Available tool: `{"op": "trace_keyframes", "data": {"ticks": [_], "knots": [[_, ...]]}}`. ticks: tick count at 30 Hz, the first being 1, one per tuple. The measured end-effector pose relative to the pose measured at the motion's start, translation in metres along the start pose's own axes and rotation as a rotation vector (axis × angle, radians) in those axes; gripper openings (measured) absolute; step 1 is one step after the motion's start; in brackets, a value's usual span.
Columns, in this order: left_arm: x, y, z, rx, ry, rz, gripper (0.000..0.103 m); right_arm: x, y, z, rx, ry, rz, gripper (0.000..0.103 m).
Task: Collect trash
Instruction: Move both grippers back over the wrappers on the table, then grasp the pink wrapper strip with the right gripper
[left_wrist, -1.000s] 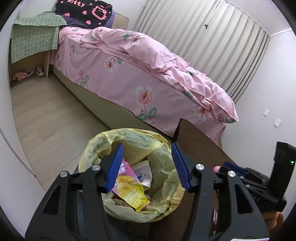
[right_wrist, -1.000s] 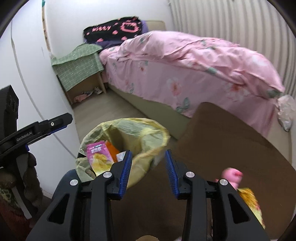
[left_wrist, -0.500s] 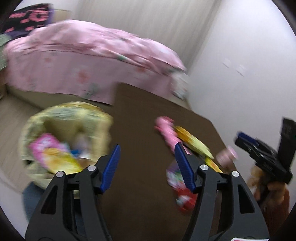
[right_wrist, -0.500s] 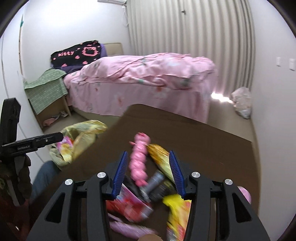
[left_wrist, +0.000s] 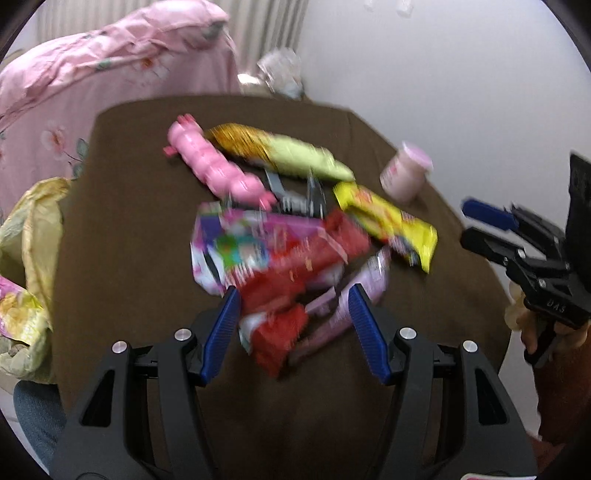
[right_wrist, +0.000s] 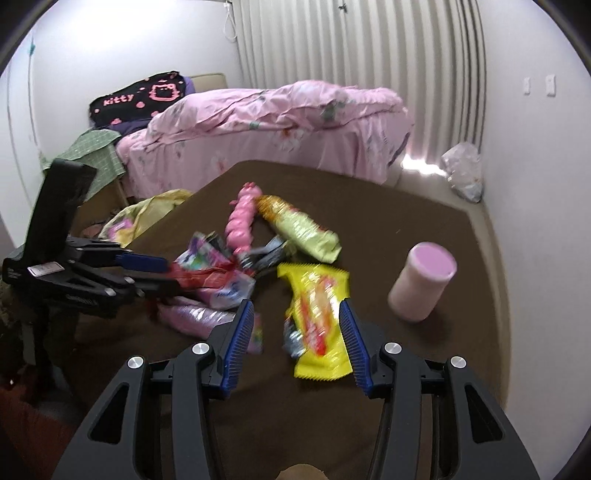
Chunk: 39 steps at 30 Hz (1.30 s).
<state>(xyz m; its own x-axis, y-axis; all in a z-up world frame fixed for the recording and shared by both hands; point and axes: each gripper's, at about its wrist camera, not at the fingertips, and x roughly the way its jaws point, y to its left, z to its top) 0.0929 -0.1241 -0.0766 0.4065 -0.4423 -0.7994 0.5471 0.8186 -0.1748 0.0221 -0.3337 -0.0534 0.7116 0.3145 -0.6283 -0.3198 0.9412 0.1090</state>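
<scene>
A yellow trash bag beside the brown tabletop holds a pink-and-yellow wrapper. Crumpled snack wrappers lie heaped mid-tabletop, blurred. The left tool gapes empty above a red wrapper; the right tool stands open, empty, straddling a yellow wrapper.

The left gripper hangs over a brown counter, its jaws apart above a red wrapper and a purple packet. Farther on lie a pink toy, a green-gold bag, a yellow wrapper and a pink jar. The right gripper shows at the right edge, and a yellow trash bag at the left.
</scene>
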Motion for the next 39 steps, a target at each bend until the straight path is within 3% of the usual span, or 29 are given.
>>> {"op": "trace_keyframes", "data": {"ticks": [3,6,10,14,16,17,25,28,31,34,39], "knots": [[-0.010,-0.001,-0.008,-0.005,0.006,0.002,0.058,0.012,0.016,-0.005,-0.058,0.038,0.047,0.045],[-0.030,0.019,-0.013,-0.083,-0.030,0.033,0.058,0.024,0.039,-0.003,-0.148,0.038,0.066,0.045],[-0.049,0.046,-0.018,-0.180,-0.070,0.076,0.058,0.049,0.052,0.007,-0.183,0.050,0.161,0.045],[-0.056,0.058,-0.022,-0.219,-0.087,0.086,0.058,0.079,0.041,0.008,-0.082,0.148,0.177,0.045],[-0.058,0.058,-0.024,-0.214,-0.096,0.075,0.058,0.082,0.035,0.000,-0.005,0.210,0.238,0.049],[-0.057,0.057,-0.024,-0.211,-0.098,0.071,0.058,0.080,0.035,-0.004,0.006,0.218,0.249,0.054],[-0.036,0.042,-0.023,-0.185,-0.066,0.018,0.058,0.039,0.060,-0.046,-0.065,0.215,0.224,0.055],[-0.032,0.032,-0.021,-0.152,-0.060,0.008,0.058,0.036,0.050,-0.051,0.029,0.187,0.253,0.057],[-0.036,0.030,-0.021,-0.142,-0.076,0.017,0.058,0.037,0.042,-0.046,0.087,0.244,0.278,0.057],[-0.042,0.037,-0.022,-0.168,-0.097,0.035,0.058,0.037,0.047,-0.038,0.063,0.289,0.232,0.057],[-0.047,0.057,-0.027,-0.257,-0.113,0.035,0.058,0.027,0.066,-0.017,-0.015,0.130,0.060,0.057]]}}
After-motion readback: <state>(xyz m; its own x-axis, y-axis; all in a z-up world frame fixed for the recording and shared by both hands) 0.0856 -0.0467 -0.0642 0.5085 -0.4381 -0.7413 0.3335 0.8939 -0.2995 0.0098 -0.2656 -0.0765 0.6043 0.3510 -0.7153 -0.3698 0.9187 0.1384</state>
